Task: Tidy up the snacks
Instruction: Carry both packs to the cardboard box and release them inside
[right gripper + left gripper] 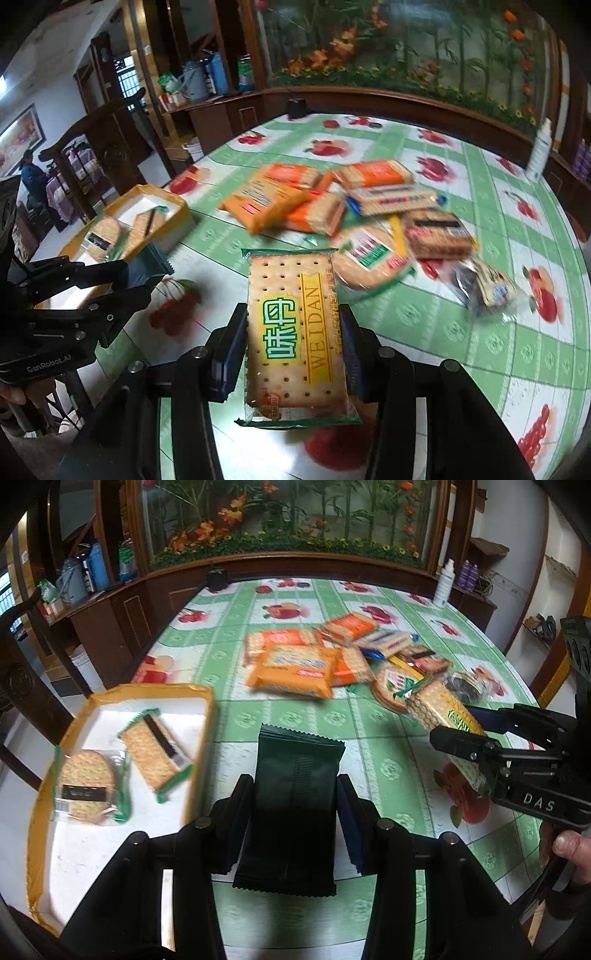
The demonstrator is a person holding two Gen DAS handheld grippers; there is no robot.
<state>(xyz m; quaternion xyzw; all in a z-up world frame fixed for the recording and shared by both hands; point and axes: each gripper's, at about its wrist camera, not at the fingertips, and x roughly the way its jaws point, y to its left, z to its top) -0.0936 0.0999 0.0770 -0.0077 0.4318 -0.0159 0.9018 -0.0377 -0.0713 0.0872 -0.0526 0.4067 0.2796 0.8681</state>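
Left gripper [295, 794] is clamped on the dark green packet [295, 775]; right gripper [293, 328] is clamped on the Weidan cracker pack [295, 332]. Carry both level to the yellow-rimmed tray [207, 716], left of the left fingers. Its two packs probably leave room. The snack pile [314, 657] lies beyond the fingertips.

Left gripper [295, 786] fingers clamp dark green packet [293, 801] above table [258, 716]; yellow tray [207, 716] left.
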